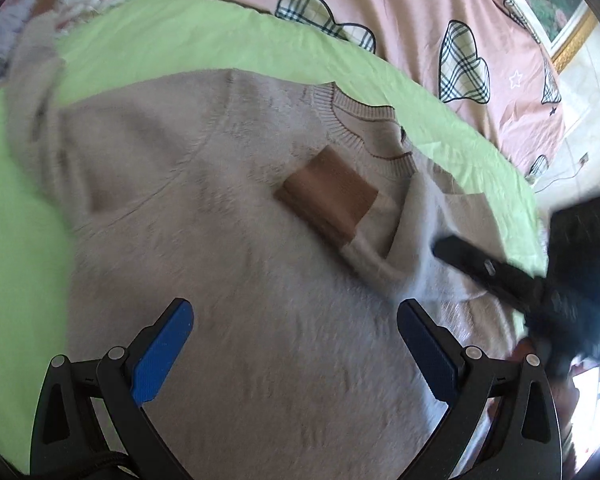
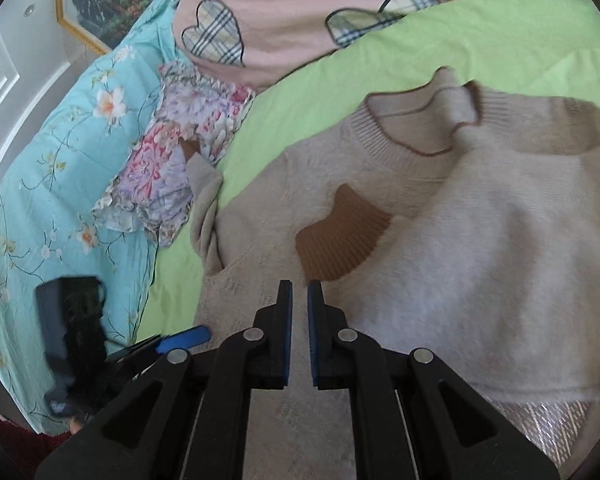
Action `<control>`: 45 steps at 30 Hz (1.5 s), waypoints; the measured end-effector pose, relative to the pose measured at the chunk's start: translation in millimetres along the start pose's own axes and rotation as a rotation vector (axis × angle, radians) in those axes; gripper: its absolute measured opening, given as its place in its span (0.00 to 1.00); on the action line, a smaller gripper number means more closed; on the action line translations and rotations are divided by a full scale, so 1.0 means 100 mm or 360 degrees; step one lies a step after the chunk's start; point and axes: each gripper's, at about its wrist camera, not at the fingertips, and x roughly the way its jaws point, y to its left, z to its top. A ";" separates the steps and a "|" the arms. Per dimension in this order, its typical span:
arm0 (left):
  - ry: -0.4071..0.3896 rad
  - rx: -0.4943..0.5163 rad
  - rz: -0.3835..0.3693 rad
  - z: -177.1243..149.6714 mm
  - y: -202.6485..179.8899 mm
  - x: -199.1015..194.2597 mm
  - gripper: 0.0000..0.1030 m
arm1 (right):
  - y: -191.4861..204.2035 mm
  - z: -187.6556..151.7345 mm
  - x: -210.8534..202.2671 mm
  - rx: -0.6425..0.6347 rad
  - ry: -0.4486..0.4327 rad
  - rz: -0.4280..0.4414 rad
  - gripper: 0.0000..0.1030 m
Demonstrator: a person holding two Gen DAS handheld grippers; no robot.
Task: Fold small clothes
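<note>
Beige sweater [image 1: 228, 240] lying on the green sheet [image 1: 204, 36] of the bed.

The left tongs [image 1: 296, 340] hang wide open over its body. The right tongs [image 2: 300, 292] are nearly closed with nothing between them; the brown cuff [image 2: 340, 236] sits just past them at 12 o'clock.

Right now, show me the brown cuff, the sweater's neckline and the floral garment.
brown cuff [image 2: 342, 236]: right wrist view, middle of the ribbed band.
sweater's neckline [image 2: 384, 142]: right wrist view, front ribbed collar.
floral garment [image 2: 172, 160]: right wrist view, its crumpled centre.
</note>
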 end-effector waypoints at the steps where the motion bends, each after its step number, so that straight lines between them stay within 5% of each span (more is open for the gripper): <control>1: 0.0023 -0.0022 -0.0026 0.09 -0.01 0.10 0.99 | -0.01 -0.03 -0.08 0.0009 -0.0025 -0.0024 0.08; 7: 0.0043 -0.0076 -0.0081 0.56 -0.09 0.62 0.96 | -0.09 -0.30 -0.65 0.0103 -0.0176 -0.0178 0.08; 9: -0.0014 -0.0040 -0.0062 0.64 -0.16 0.68 0.74 | -0.15 -0.40 -0.82 0.0160 -0.0223 -0.0207 0.08; 11: -0.0030 0.0005 -0.0003 0.67 -0.22 0.70 0.13 | -0.20 -0.45 -0.90 0.0210 -0.0244 -0.0223 0.08; 12: -0.0027 0.0014 -0.0033 0.66 -0.22 0.69 0.08 | -0.23 -0.47 -0.93 0.0228 -0.0249 -0.0233 0.08; 19: -0.0405 -0.0024 -0.0041 0.31 0.11 -0.14 0.07 | -0.29 -0.56 -1.12 0.0239 -0.0276 -0.0291 0.08; 22: -0.0307 -0.0059 -0.0107 0.23 0.33 -0.09 0.10 | -0.33 -0.60 -1.14 0.0253 -0.0274 -0.0317 0.08; 26: -0.0081 -0.0089 -0.0165 0.31 0.46 0.19 0.47 | -0.35 -0.61 -1.12 0.0272 -0.0257 -0.0331 0.08; 27: -0.0070 -0.0100 -0.0170 0.33 0.48 0.22 0.47 | -0.34 -0.60 -1.12 0.0272 -0.0258 -0.0332 0.08; 30: -0.0076 -0.0084 -0.0161 0.46 0.43 0.35 0.45 | -0.33 -0.60 -1.13 0.0270 -0.0261 -0.0339 0.08; 31: -0.0076 -0.0071 -0.0149 0.45 0.42 0.37 0.37 | -0.32 -0.60 -1.13 0.0270 -0.0261 -0.0340 0.08; 32: -0.0090 -0.0036 -0.0128 0.48 0.37 0.40 0.12 | -0.32 -0.60 -1.13 0.0269 -0.0259 -0.0342 0.08; 35: -0.0121 0.0025 -0.0078 0.48 0.25 0.37 0.08 | -0.33 -0.59 -1.14 0.0263 -0.0258 -0.0369 0.08; 38: -0.0285 0.0044 -0.0020 0.39 0.25 0.03 0.08 | -0.37 -0.58 -1.20 0.0236 -0.0268 -0.0451 0.08; 40: -0.0287 0.0009 0.0106 0.34 0.41 0.00 0.08 | -0.44 -0.54 -1.23 0.0228 -0.0277 -0.0527 0.09; 44: -0.0210 -0.0063 0.0056 0.30 0.60 0.05 0.08 | -0.75 -0.30 -1.26 0.0259 -0.0258 -0.0693 0.52; 45: -0.0225 -0.0058 0.0046 0.30 0.58 0.03 0.08 | -0.80 -0.24 -1.26 0.0252 -0.0257 -0.0716 0.52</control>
